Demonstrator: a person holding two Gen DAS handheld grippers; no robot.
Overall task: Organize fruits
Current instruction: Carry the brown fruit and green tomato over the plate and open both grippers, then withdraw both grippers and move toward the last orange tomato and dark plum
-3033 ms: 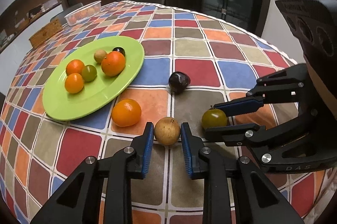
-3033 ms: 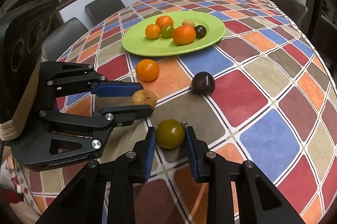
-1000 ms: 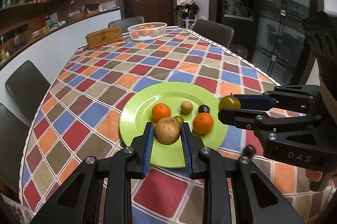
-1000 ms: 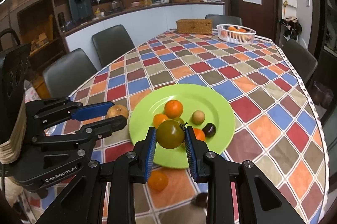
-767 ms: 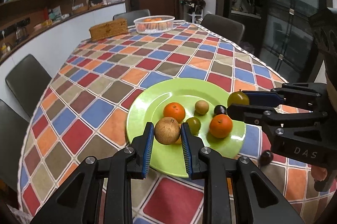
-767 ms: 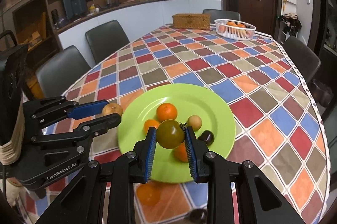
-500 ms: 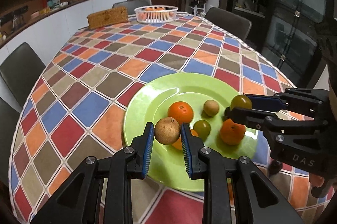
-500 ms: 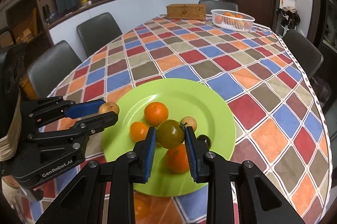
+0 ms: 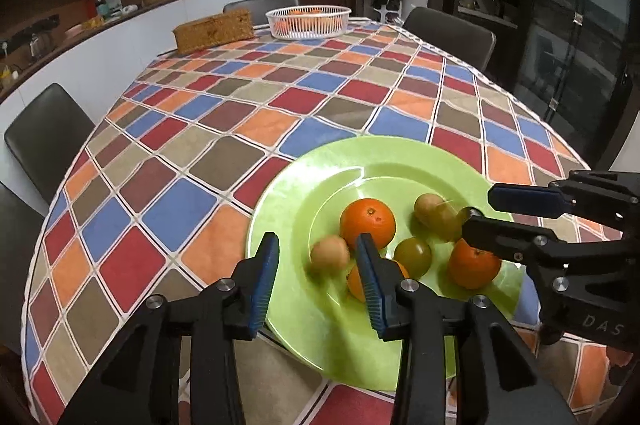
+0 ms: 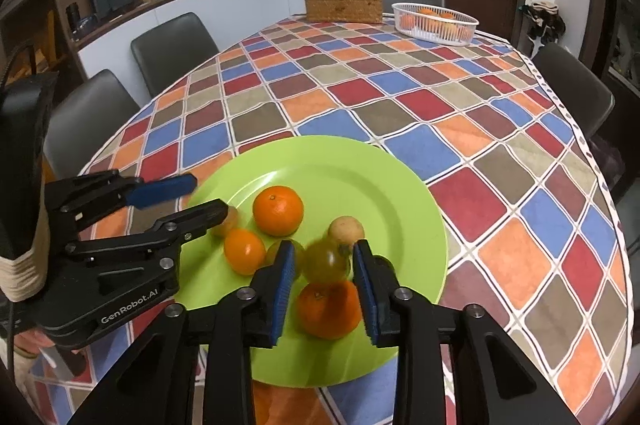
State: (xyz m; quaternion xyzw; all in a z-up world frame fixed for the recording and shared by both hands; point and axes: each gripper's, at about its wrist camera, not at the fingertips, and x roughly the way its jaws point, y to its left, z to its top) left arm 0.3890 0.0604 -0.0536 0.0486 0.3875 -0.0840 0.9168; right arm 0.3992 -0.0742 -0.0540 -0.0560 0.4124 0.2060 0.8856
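Blurring between just-opened L gripper [image 9: 316, 279] pads: round tan fruit [image 9: 330, 256]; R gripper [image 10: 323, 275] likewise freed olive-green tomato [image 10: 326, 261].

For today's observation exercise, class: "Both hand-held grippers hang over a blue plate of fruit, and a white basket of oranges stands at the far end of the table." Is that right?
Not quite: the plate is green, not blue, as the right wrist view shows. The rest holds: the left hand-held gripper and right hand-held gripper hang over it, and the white basket of oranges stands at the table's far end.
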